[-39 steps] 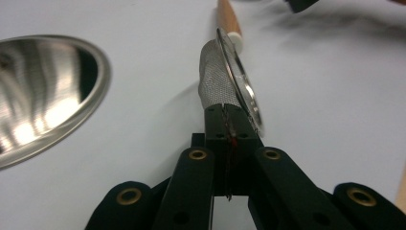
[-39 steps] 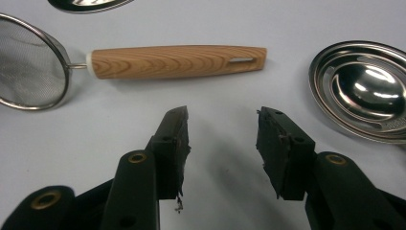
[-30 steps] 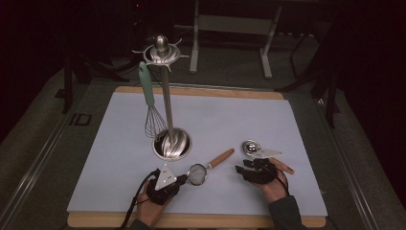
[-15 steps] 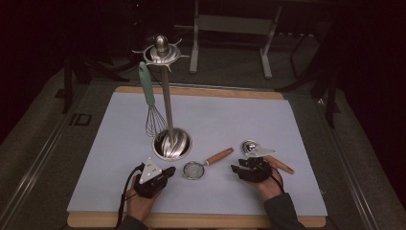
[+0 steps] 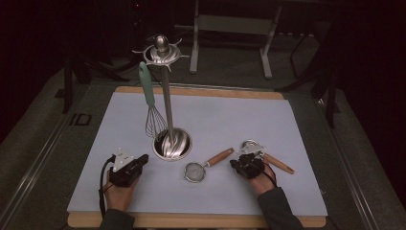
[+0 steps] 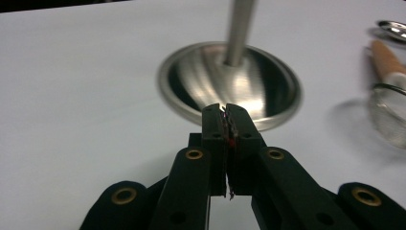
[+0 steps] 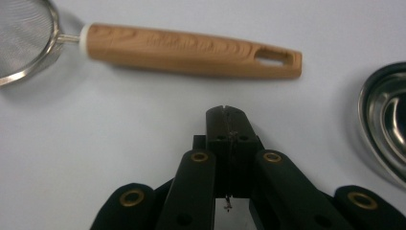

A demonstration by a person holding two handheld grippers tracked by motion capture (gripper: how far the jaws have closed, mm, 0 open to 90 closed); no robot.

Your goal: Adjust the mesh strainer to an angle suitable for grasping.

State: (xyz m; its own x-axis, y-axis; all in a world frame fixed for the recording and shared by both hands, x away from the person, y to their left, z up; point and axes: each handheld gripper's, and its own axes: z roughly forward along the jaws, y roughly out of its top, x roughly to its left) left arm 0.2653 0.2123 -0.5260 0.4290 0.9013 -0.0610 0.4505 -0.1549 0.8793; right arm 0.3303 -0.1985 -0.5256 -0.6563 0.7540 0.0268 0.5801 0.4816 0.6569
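A steel utensil stand (image 5: 165, 103) rises from its round base (image 5: 171, 144) (image 6: 230, 86), and a teal-handled whisk (image 5: 149, 98) hangs from its top. A small mesh strainer (image 5: 194, 171) (image 7: 24, 33) with a wooden handle (image 7: 191, 50) lies on the mat. My left gripper (image 5: 142, 159) (image 6: 225, 108) is shut and empty, left of the base and pointing at it. My right gripper (image 5: 236, 163) (image 7: 225, 111) has just closed with nothing between its jaws. It sits just short of the strainer's handle, beside the steel bowl of a wooden-handled spoon (image 5: 251, 145) (image 7: 383, 124).
A pale mat (image 5: 230, 115) covers a wooden board (image 5: 201, 220) on the dark table. The spoon's wooden handle (image 5: 278, 164) runs out to the right of my right hand. Chair and table legs (image 5: 265, 43) stand beyond the far edge.
My left gripper has drawn away to the left from the strainer, which now lies free. The right gripper's jaws have closed and it has shifted slightly.
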